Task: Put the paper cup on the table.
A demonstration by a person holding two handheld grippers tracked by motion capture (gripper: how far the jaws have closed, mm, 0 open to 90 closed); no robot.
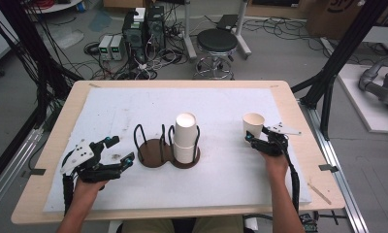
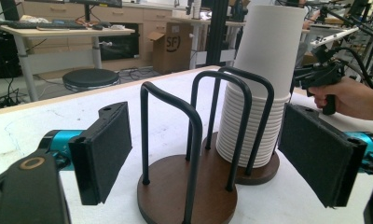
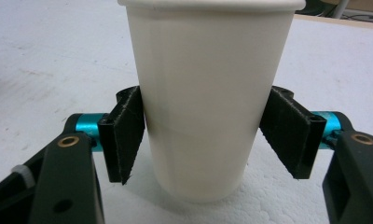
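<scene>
At the near edge of the table (image 1: pixel 56 145), the left tool (image 1: pixel 118 150) rests low on the white foam sheet (image 1: pixel 221 102) with its jaws spread wide and nothing between them. Through its own view the pads (image 2: pixel 107 149) frame the cup rack (image 2: pixel 187 196), a pair of joined round wooden bases with black wire hoops. The nearer base stands bare; the farther one carries the stack of cups (image 2: pixel 264 74), nested upright inside its hoops.

To the right, the right tool (image 1: pixel 256 134) sits around a single cup (image 1: pixel 253 124) that stands upright on the foam, well apart from the rack. In the right gripper view the cup (image 3: pixel 205 93) fills the gap between the jaws; the left pad (image 3: pixel 124 135) looks to touch its wall, while the right pad (image 3: pixel 289 130) stands just off it, so the jaws are open around it rather than clamped.

Beyond the far edge of the table stands a black stool (image 1: pixel 216 43) on the floor, with computer boxes (image 1: pixel 143 29) and loose cables (image 1: pixel 148 68) beside it.
</scene>
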